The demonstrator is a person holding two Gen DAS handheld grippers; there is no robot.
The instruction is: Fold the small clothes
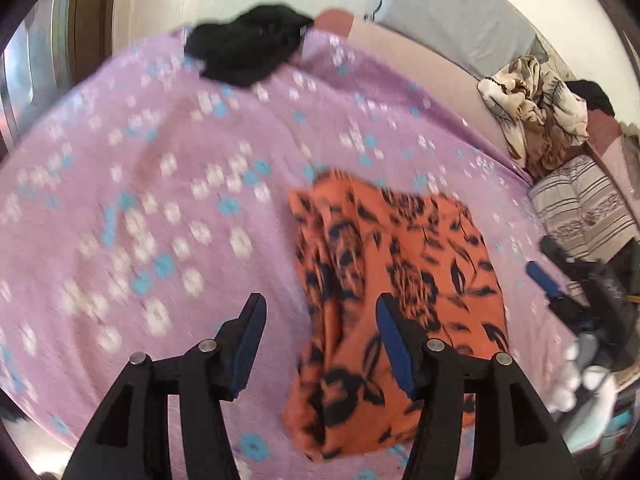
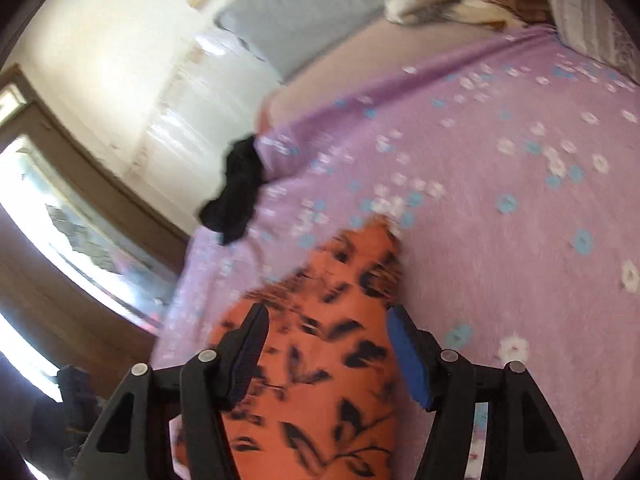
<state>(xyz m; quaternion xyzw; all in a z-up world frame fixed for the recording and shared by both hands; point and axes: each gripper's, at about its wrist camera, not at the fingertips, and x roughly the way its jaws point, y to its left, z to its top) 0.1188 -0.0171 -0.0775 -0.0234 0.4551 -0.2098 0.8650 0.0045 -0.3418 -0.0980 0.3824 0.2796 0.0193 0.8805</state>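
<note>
An orange garment with a black flower print [image 1: 392, 280] lies flat on the purple flowered bed sheet [image 1: 160, 168]. My left gripper [image 1: 320, 304] hovers over the garment's left edge, jaws apart, nothing between the pads. In the right wrist view the same orange garment [image 2: 320, 360] runs under my right gripper [image 2: 326, 316], which stands open above it with no cloth pinched. One of the right gripper's pads [image 1: 544, 280] shows at the right edge of the left wrist view, with a white-gloved hand [image 1: 580, 376] below it. A crumpled black garment [image 1: 248, 48] lies at the sheet's far edge.
A brown and cream blanket [image 1: 536, 120] is bunched at the far right beside a striped pillow [image 1: 584, 204]. A grey headboard [image 2: 304, 8] and a pale wall stand behind the bed. The bed drops off past the black garment [image 2: 236, 192] toward a wooden door frame [image 2: 80, 168].
</note>
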